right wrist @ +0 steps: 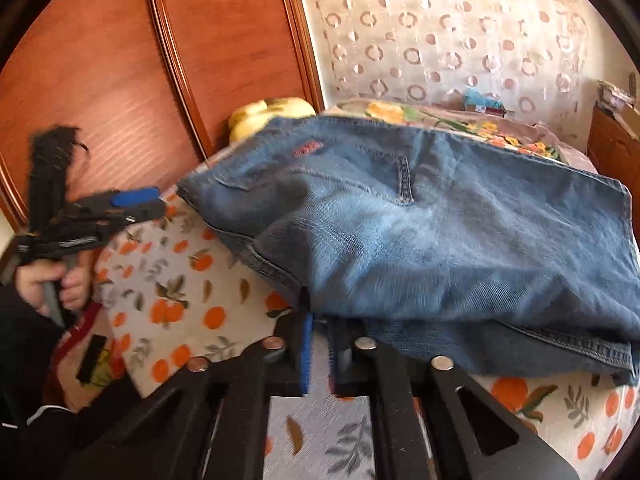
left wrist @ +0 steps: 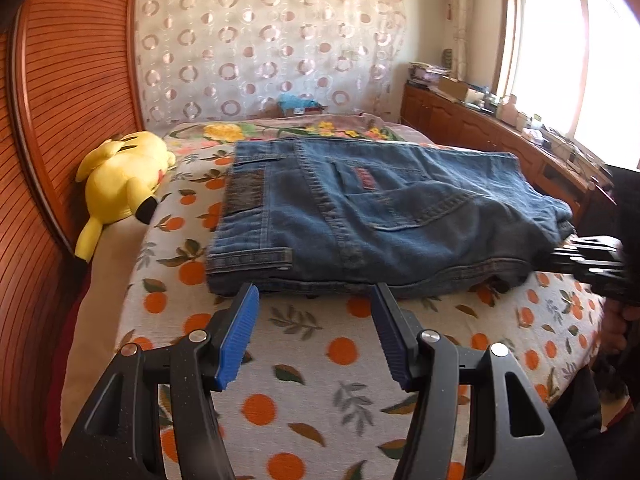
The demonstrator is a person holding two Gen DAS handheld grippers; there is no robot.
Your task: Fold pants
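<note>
Left gripper (left wrist: 314, 300) hangs w/ its blue pads (left wrist: 236, 340) spread wide, nothing between them, just short of the near edge of the jeans (left wrist: 380, 216). Right gripper (right wrist: 316, 332) has its pads nearly together, only a thin slit showing, tips tucked under the denim edge; a bit of jeans (right wrist: 440, 240) fabric seems pinched there but the contact point is hidden, so can't tell for sure. In the left wrist view the right gripper (left wrist: 576, 260) sits at the right end of the jeans, touching the fabric. Jeans lie folded into a compact stack on the bedspread (left wrist: 320, 380) w/ orange fruit print, waistband to the left, back pocket up. Yellow plush toy (left wrist: 120, 180) lies beside the wooden headboard (left wrist: 72, 80), apart from the jeans. Patterned curtain (left wrist: 260, 40) behind the bed; window (left wrist: 560, 48) at right
</note>
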